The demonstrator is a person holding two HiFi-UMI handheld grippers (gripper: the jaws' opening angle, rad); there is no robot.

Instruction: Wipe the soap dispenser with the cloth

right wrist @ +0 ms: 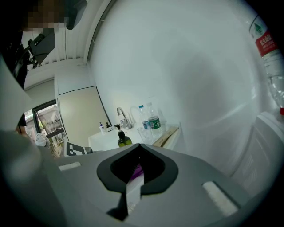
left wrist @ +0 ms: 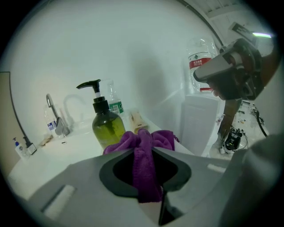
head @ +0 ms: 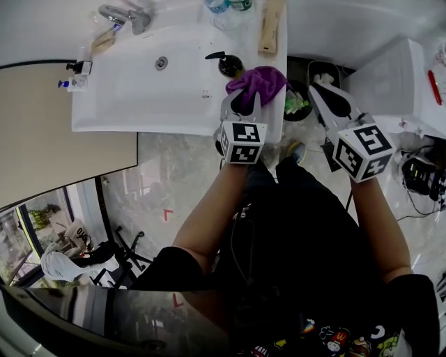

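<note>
My left claw (left wrist: 143, 154) is clamped on the purple cloth (left wrist: 148, 138), bunched so a soft wad faces the soap dispenser (left wrist: 106, 124), which stands just beyond it on the sink (head: 132, 97) ledge. My right claw (head: 326, 89) hangs closed and empty off to the side, probably to stay clear. The basin and wall (left wrist: 133, 53) are white, with a tap (head: 122, 15) at the back.

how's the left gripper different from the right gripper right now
The left gripper is shut on the purple cloth; the right gripper is shut on nothing. The left gripper sits at the sink edge beside the soap dispenser; the right gripper hangs off to the side, past the sink. Both point forward and carry marker cubes.
</note>
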